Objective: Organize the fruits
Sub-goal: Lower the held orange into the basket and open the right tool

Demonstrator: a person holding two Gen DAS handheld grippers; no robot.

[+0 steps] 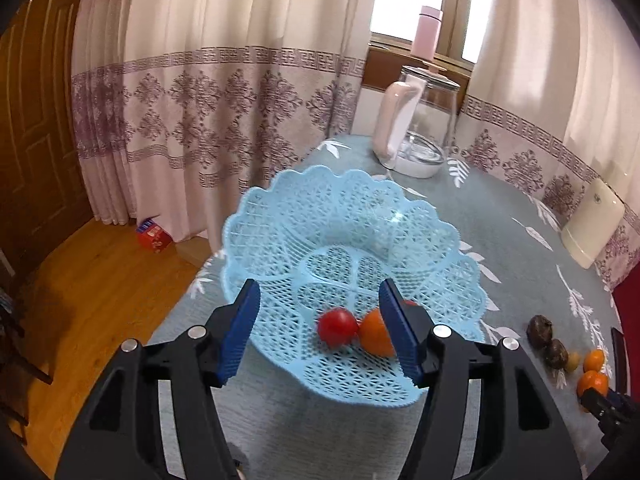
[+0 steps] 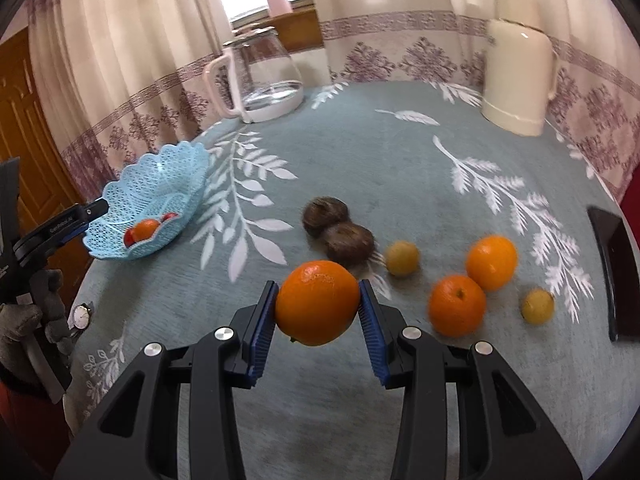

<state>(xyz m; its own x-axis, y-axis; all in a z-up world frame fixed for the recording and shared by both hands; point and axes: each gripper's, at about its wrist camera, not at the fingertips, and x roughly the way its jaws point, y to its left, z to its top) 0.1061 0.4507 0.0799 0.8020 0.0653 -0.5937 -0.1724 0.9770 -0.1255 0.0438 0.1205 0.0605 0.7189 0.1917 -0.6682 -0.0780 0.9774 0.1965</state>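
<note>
A light blue lattice basket (image 1: 280, 216) (image 2: 176, 168) stands near the table's left edge. Inside it lie a red tomato (image 1: 337, 326) and an orange (image 1: 374, 334), with another red fruit mostly hidden behind my finger. My left gripper (image 1: 320, 334) hangs open over the basket's near side, holding nothing. My right gripper (image 2: 318, 312) is shut on an orange (image 2: 318, 302), lifted just above the cloth. On the table beyond it lie two brown fruits (image 2: 338, 226), two more oranges (image 2: 474, 284) and two small yellow fruits (image 2: 402, 258).
A glass kettle (image 2: 262, 80) with a pink handle stands at the back, a cream thermos (image 2: 518, 64) at the back right. A dark flat object (image 2: 614, 276) lies at the right edge, a wristwatch (image 2: 82, 316) at the left edge. A gloved hand (image 2: 24, 320) holds the left gripper.
</note>
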